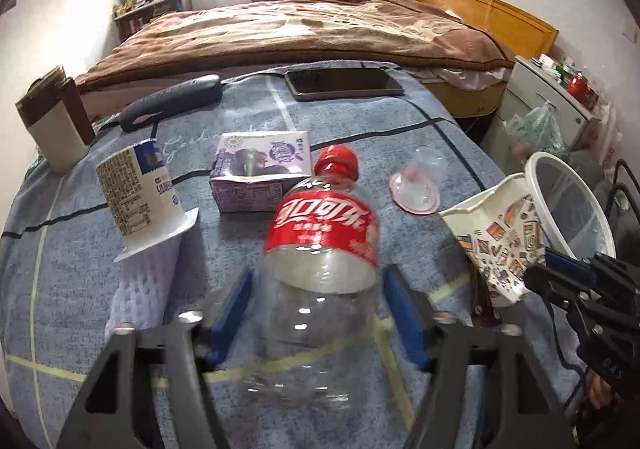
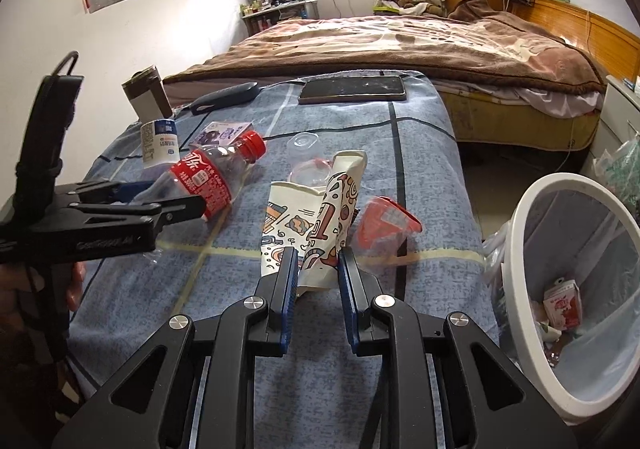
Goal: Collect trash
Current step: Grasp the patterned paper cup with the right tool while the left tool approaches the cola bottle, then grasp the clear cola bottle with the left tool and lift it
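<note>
The left gripper point(image 1: 316, 313) straddled the clear cola bottle point(image 1: 320, 249), half open, pads not visibly pressing; the bottle's long axis ran away from it, cap far. The right gripper point(image 2: 318, 269) was nearly closed on the crushed paper cup point(image 2: 316, 221), the bin point(image 2: 520, 233) just right.

Clear glossy plastic bottle point(image 1: 320, 249) lies on a rough woven cloth point(image 1: 360, 137); beside it, a crumpled matt paper cup point(image 2: 316, 225).
</note>
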### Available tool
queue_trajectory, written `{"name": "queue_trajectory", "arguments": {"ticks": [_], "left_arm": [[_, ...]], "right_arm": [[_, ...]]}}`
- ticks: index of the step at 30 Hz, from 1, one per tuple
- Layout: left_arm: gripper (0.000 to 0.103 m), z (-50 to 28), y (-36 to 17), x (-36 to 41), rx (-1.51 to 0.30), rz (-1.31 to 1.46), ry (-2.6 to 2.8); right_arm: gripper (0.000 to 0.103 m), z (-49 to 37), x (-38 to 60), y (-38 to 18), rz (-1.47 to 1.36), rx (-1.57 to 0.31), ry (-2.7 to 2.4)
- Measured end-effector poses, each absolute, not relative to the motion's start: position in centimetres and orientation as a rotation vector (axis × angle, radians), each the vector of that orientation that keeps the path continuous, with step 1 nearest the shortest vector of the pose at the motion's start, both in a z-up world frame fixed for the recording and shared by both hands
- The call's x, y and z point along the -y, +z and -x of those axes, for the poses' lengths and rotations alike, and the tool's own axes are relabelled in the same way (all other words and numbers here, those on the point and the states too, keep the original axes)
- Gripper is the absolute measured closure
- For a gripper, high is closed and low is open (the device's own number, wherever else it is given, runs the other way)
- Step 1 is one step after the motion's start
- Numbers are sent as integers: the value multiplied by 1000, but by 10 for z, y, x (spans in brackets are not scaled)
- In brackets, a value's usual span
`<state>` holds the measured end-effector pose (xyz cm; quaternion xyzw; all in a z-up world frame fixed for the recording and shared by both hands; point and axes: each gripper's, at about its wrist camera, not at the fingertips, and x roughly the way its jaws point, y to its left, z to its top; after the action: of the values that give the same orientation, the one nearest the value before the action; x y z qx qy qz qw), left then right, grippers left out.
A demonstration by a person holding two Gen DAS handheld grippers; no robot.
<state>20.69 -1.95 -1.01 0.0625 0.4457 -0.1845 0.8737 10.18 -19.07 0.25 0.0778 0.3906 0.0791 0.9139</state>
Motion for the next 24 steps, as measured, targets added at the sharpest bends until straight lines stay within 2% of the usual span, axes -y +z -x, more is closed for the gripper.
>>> {"name": "queue_trajectory", "arguments": {"ticks": [6, 12, 17, 18, 19, 20, 24], "left_arm": [[38, -205, -10, 19, -934, -89, -401], [38, -210, -6, 17, -933, -31, -420], [38, -214, -13, 18, -954, -41, -407], [38, -215, -16, 19, -961, -38, -409], [38, -215, -17, 19, -968, -32, -413], [38, -215, -19, 19, -969, -20, -413], [39, -214, -19, 19, -963, -25, -410]], "right_arm": [[79, -106, 187, 7, -127, -797, 153], [62, -119, 185, 6, -141, -810, 144], [62, -127, 186, 0, -149, -826, 123], [66, -127, 185, -1, -141, -827, 111], [77, -127, 184, -1, -133, -828, 105], [82, -128, 183, -2, -129, -834, 102], [83, -126, 181, -2, -114, -832, 108]]}}
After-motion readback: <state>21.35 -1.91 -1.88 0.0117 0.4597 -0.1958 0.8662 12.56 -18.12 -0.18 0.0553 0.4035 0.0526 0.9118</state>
